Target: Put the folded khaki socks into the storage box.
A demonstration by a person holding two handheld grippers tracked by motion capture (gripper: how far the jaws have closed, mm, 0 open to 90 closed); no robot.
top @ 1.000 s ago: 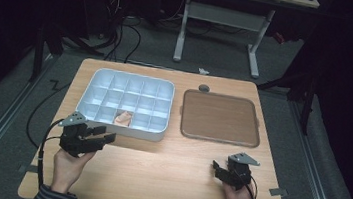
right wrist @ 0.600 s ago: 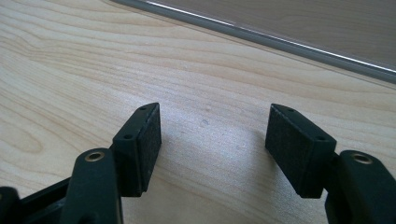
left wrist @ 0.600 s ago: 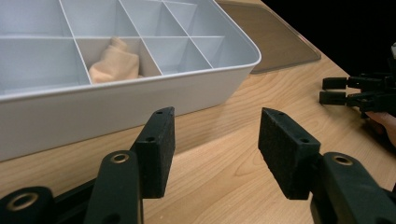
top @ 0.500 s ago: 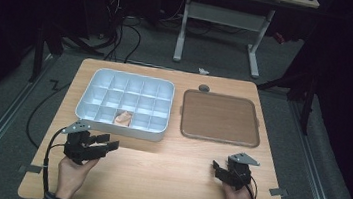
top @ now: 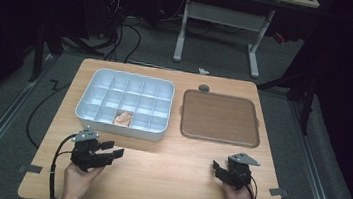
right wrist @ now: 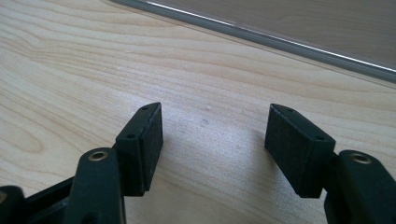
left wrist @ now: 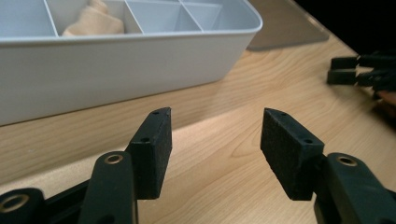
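Observation:
My left gripper (top: 112, 148) hovers low over the wooden table near its front left, a little short of the white divided tray (top: 87, 112). Its jaws have just been opening, and in the left gripper view the left gripper (left wrist: 215, 135) is open with only bare wood between its pads. A crumpled tan item (top: 123, 118) lies in a front compartment of the tray (left wrist: 140, 65), where the item (left wrist: 93, 21) shows over the rim. My right gripper (top: 218, 167) rests at the front right, and the right gripper (right wrist: 215, 130) is open with nothing between its pads.
A brown flat tray (top: 220, 117) lies right of the white one, and its rim (right wrist: 261, 32) crosses ahead of the right gripper. A small dark round object (top: 204, 88) sits behind it. A desk frame and cables stand on the floor beyond the table.
My left hand has come down and back toward the table's front edge, shifting slightly right. The right hand has stayed still.

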